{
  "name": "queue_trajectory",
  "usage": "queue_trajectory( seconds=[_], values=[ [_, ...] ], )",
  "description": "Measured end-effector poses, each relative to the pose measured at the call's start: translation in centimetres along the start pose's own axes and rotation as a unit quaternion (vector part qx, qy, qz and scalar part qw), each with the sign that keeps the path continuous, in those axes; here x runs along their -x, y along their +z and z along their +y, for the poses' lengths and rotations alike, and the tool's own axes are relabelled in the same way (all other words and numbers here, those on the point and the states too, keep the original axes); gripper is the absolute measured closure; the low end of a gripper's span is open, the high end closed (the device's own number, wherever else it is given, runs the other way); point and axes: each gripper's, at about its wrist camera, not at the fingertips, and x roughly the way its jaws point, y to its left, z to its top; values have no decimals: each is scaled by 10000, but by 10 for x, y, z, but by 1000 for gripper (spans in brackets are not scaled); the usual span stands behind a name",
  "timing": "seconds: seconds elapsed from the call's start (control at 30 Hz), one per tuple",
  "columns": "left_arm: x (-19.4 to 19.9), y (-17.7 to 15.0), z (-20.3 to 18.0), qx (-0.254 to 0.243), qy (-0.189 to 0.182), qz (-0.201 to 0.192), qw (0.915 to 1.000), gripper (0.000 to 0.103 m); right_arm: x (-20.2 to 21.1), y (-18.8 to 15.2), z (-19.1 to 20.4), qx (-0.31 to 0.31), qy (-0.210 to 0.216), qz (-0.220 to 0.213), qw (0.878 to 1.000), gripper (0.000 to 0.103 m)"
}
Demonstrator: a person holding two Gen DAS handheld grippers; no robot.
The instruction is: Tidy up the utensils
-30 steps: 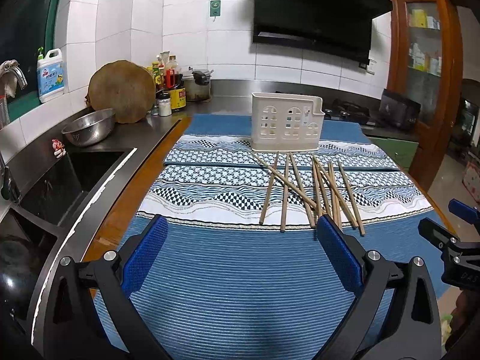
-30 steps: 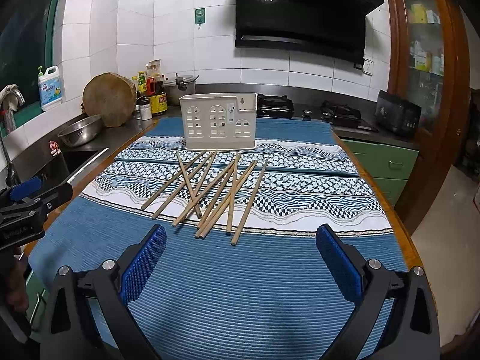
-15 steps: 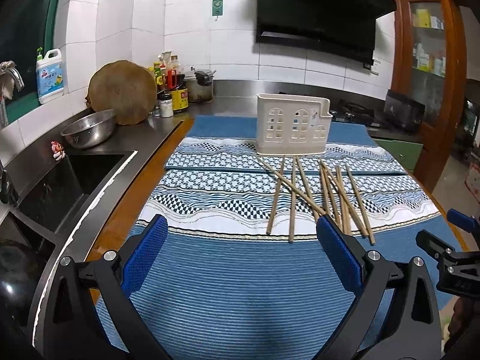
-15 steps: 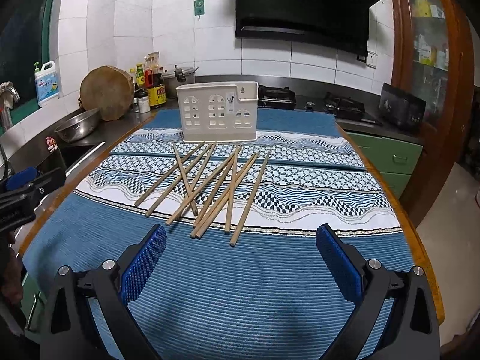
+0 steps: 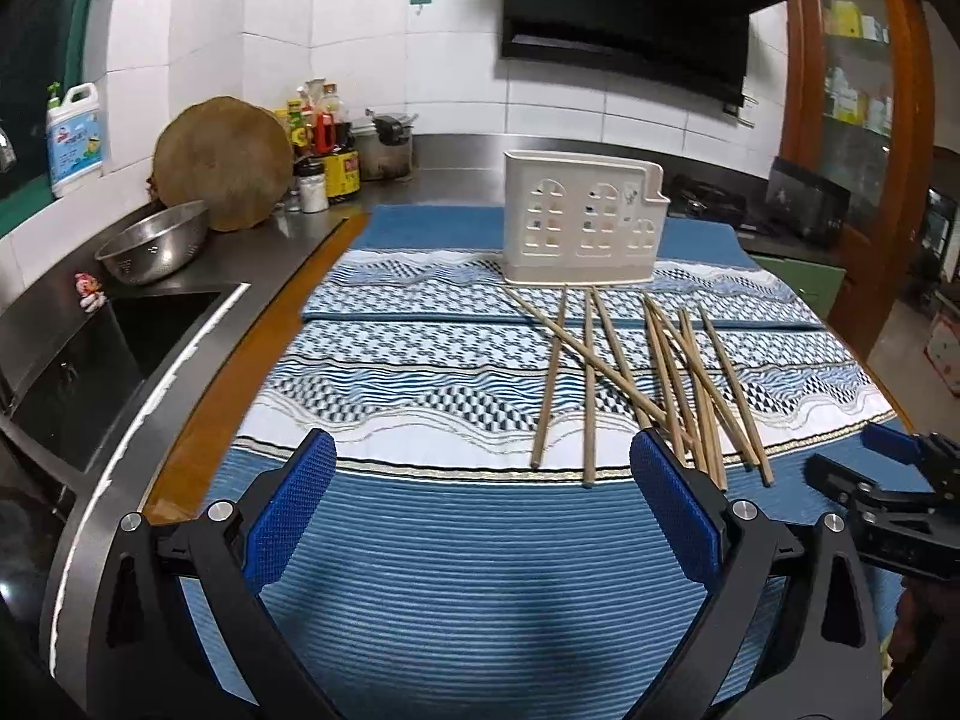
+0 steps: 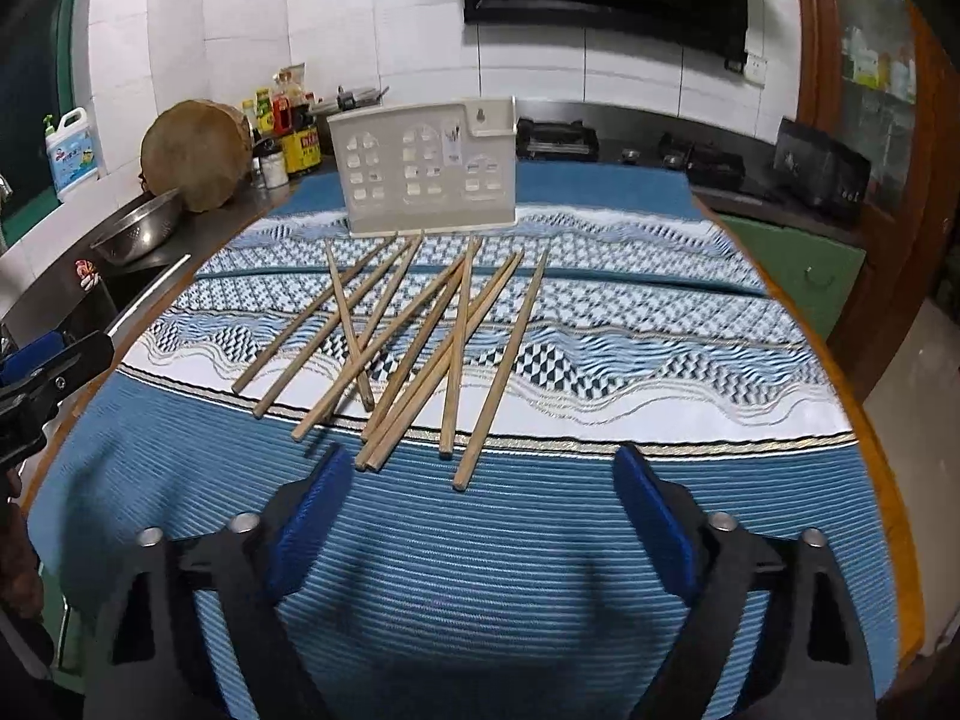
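Hovering over a blue woven mat (image 6: 480, 570) in a tiled kitchen, I hold both grippers low at its near edge, each with its blue pads spread wide and nothing between them. The right gripper (image 6: 477, 495) sits just short of a loose fan of wooden chopsticks (image 6: 420, 348); the left gripper (image 5: 483, 486) faces bare mat, with the same sticks off to its right. Behind them, at the far end of the mat's patterned band, stands the cream utensil holder (image 6: 429, 171), upright, its open top facing up and, as far as I can tell through its cut-out windows, empty.

None of the sticks has gone in yet, so the step in hand, as I judge it, is the first pick. The chopsticks cross one another, and one lies diagonally across several on the left of the pile, so I would start at the right edge, where a single stick (image 6: 501, 372) lies mostly free. Closing on its near end, where it overhangs the plain blue weave, should lift it without dragging the neighbours. The pads need to straddle the stick squarely, low to the cloth, since a thin round rod can roll out of a slanted pinch. Tipping it upright before reaching the holder should spare a knock against the rim.
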Motion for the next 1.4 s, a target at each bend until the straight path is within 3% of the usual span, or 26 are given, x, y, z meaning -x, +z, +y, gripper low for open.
queue_trajectory(
  seconds=[0.13,0.37,0.5,0.63,1.0,1.3,1.4],
  values=[
    [-13,0,-11,-65,-277,112,9995,7,-10,3,-5,-59,41,77,9999,28],
    [-36,1,-47,-432,-959,282,9941,32,-17,4,-14,-165,66,142,9997,33],
    [-52,-3,-69,-682,-1418,438,9866,43,-19,4,-19,-198,54,169,9996,33],
    [-69,-6,-76,-741,-1700,717,9800,61,-22,4,-22,-230,68,193,9995,33],
    [-91,-8,-95,-1169,-1872,948,9707,88,-33,7,-20,-196,184,268,9993,33],
    [-99,-11,-97,-1274,-1756,1068,9703,89,-37,9,-15,-142,279,279,9991,34],
    [-100,-11,-98,-1309,-1740,1078,9700,94,-38,9,-13,-112,328,307,9989,38]
  ],
)
